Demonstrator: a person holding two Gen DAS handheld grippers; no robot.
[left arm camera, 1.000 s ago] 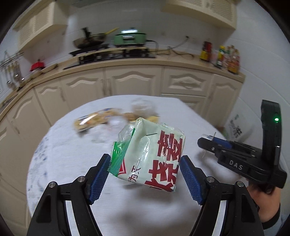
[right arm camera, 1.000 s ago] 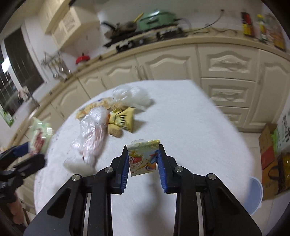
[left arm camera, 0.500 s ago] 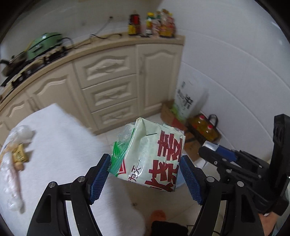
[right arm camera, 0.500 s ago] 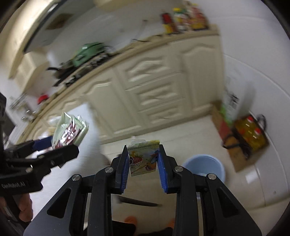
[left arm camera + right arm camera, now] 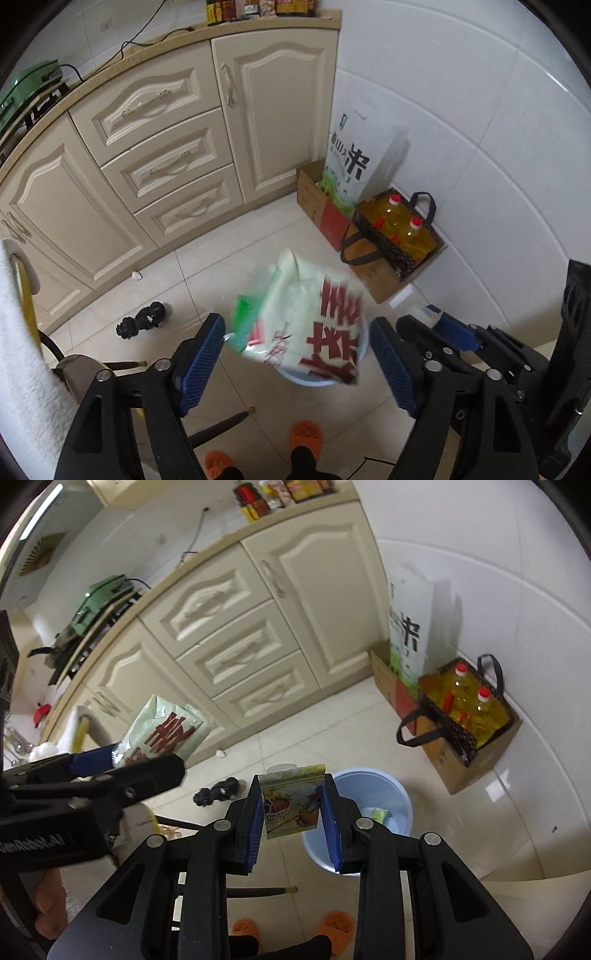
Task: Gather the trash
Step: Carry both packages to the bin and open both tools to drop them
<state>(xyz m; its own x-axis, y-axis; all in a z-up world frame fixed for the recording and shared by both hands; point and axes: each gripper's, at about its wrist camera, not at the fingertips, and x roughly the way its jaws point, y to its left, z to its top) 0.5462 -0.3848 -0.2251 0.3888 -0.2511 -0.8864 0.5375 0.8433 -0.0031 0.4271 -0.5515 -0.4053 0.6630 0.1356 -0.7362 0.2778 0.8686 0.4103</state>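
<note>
Cream cabinet run [image 5: 155, 155] and pale tiled floor [image 5: 236, 258] form the backdrop; all positions are given from the round pale-blue plastic bin [image 5: 373, 805] standing on that floor.

Left gripper [image 5: 297, 354]: its 2 blue-padded fingers have just been opening and now stand wide, clear of the large pale-green plastic food bag with red characters [image 5: 306, 325]. The bag lies between them, blurred and tilted, apparently released, directly above the bin, whose rim only just shows beneath it.

Right gripper [image 5: 293, 806]: fingers close together, clamped on the small flat printed snack packet [image 5: 291, 801], held upright. It sits just beside the bin on the cabinet side, not yet over the opening.

Judgement: the packet must travel toward the bin mouth before release.

Obscured: bin interior largely hidden; 1 small green item [image 5: 378, 814] inside, unidentifiable.
</note>
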